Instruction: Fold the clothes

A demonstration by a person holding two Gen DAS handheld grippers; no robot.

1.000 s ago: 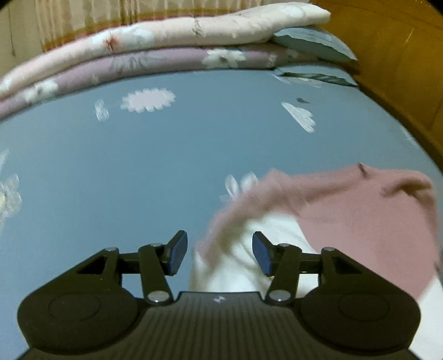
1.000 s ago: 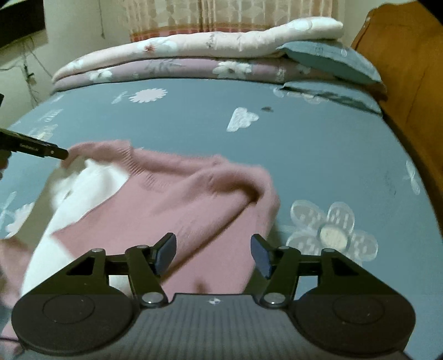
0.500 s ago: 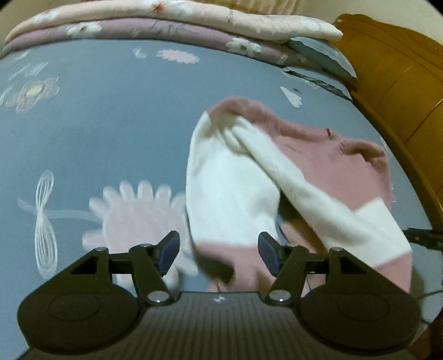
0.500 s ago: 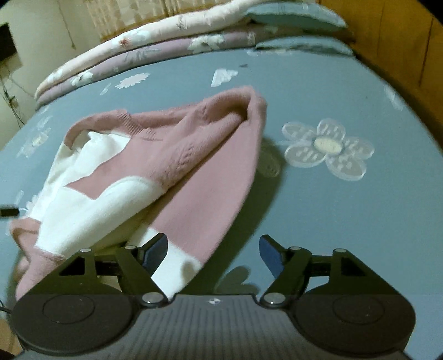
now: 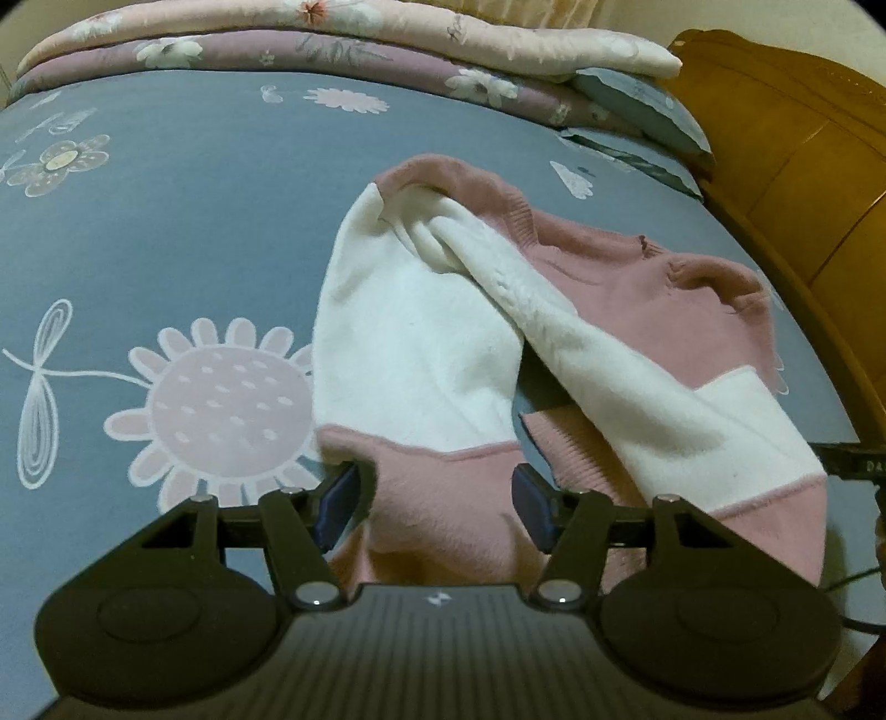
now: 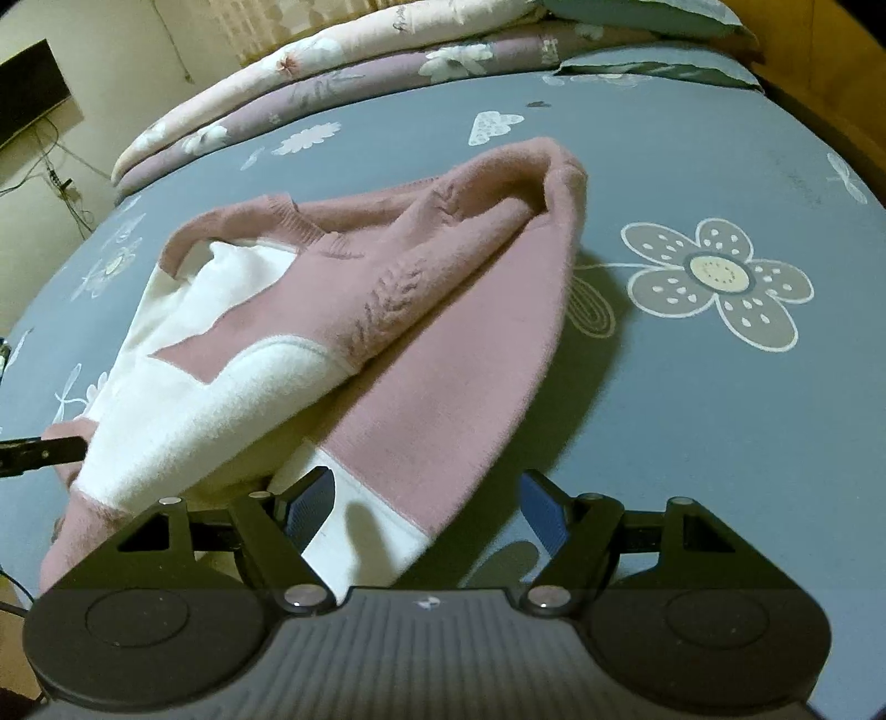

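Fuzzy pink-and-white knit sweater [image 5: 554, 354] lies bunched at our twelve o'clock on the floral bedsheet [image 5: 166, 221]; our left gripper [image 5: 434, 498] and right gripper [image 6: 426, 507] both gape, empty.

Far ahead of my claw, folded floral quilts [image 5: 332, 39] and blue-grey pillows [image 6: 653, 14] line the flowered grey-blue bedsheet [image 5: 183, 210].

Both wrist cameras look low and close across the bed [image 5: 194, 232] from opposite ends of the shared sweater [image 5: 443, 343].

The pink-and-white sweater [image 6: 387, 332] lies crumpled on the bedsheet [image 6: 720, 415], its near hem between the right gripper's [image 6: 426, 507] parted fingers.
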